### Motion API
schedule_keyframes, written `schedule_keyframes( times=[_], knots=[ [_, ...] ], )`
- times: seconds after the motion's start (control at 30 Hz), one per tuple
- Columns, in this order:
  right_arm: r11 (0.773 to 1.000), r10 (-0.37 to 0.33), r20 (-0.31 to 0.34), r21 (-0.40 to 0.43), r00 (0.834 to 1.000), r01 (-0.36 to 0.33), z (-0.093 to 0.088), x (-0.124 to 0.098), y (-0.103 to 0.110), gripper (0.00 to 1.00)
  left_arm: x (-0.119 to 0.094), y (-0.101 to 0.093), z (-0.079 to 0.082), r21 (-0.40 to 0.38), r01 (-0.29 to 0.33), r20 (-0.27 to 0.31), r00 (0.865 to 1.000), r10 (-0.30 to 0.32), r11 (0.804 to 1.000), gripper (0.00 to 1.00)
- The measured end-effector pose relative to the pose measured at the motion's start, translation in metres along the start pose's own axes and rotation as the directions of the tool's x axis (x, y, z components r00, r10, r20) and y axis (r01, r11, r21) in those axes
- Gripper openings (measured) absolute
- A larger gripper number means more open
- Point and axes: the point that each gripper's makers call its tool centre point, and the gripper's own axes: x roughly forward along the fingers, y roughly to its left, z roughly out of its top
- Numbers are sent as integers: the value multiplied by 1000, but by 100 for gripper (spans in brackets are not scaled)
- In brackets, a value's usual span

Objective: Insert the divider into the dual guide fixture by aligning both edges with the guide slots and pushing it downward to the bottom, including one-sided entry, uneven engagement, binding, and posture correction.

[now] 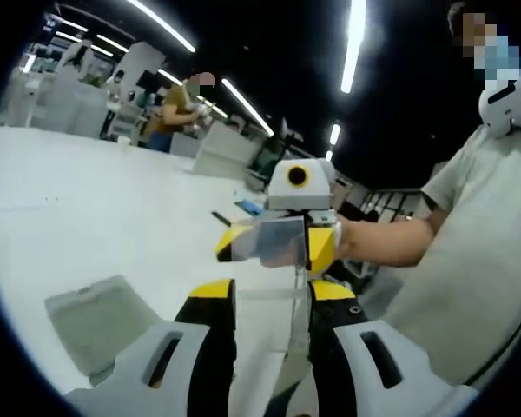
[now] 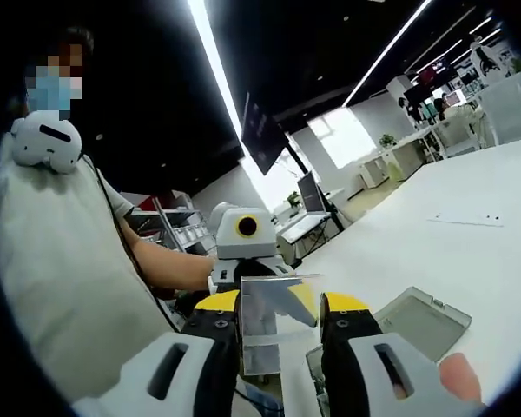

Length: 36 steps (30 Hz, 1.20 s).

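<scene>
The divider (image 2: 273,323) is a clear thin plate held up in the air between both grippers. My right gripper (image 2: 280,304) is shut on it, yellow-tipped jaws against its two side edges. In the left gripper view the divider (image 1: 278,239) shows face-on in front of the right gripper (image 1: 278,248), and its clear edge runs down between my own jaws. My left gripper (image 1: 271,291) holds that near end. The left gripper (image 2: 243,239) faces me from just behind the plate. The grey translucent fixture (image 1: 95,317) lies flat on the white table; it also appears as the fixture (image 2: 421,320) beside my right jaw.
A person in a grey shirt (image 1: 469,261) stands close behind the grippers, forearm (image 1: 391,241) reaching in. The white table (image 1: 87,208) stretches wide around the fixture. Another person (image 1: 178,109) works at far benches. A sheet of paper (image 2: 464,219) lies further off.
</scene>
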Motion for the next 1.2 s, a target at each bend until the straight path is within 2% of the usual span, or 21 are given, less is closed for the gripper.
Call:
schedule_keyframes(
  times=[0.63, 0.83, 1.03, 1.2],
  knots=[
    [1000, -29, -7, -9, 1000, 29, 3, 4, -10, 30, 1, 9, 2, -25, 22, -13, 1000, -22, 999, 30],
    [999, -48, -7, -1, 999, 48, 4, 6, -15, 30, 1, 12, -1, 7, 4, -38, 999, -3, 1000, 32],
    [994, -106, -26, 26, 994, 107, 1, 10, -29, 30, 5, 17, -9, 70, -48, -84, 995, 53, 996, 40],
    [989, -143, -46, 39, 989, 145, -3, 11, -37, 30, 5, 24, -15, 89, -92, -107, 989, 101, 992, 40]
  ],
)
